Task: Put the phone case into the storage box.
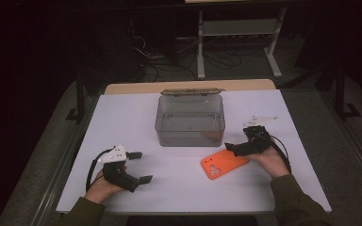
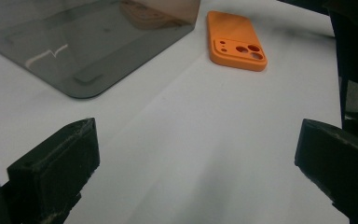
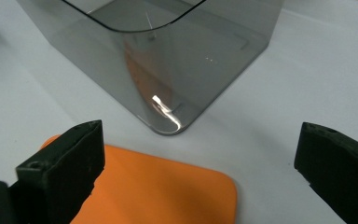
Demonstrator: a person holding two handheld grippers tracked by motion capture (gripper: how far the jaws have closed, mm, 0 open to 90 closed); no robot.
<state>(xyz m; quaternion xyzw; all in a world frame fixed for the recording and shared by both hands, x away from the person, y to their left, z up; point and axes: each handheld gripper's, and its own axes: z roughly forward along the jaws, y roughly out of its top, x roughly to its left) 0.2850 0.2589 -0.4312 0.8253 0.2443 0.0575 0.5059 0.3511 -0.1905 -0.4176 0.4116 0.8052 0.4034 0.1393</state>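
Black right claw (image 1: 235, 149): jaws spread wide, hovering at the near end of the orange phone case (image 1: 224, 164), not pinching it.
Black left claw (image 1: 140, 166): jaws spread wide, holding nothing, low over the bare white counter (image 1: 179, 188), well apart from the case.
Case position: flat on the counter, back side up, just in front of the smoky clear box (image 1: 190, 120), near its right front corner but not touching.
Case look: bright orange, matte, rounded corners, a raised camera block with round holes at one end.
Handling: probably light, thin and somewhat flexible; lying flat, it gives little to grab from above.
Where to grip: likely across the two long edges near mid-length, or by sliding one jaw under a rim.
Box: lid open, inside looks empty.
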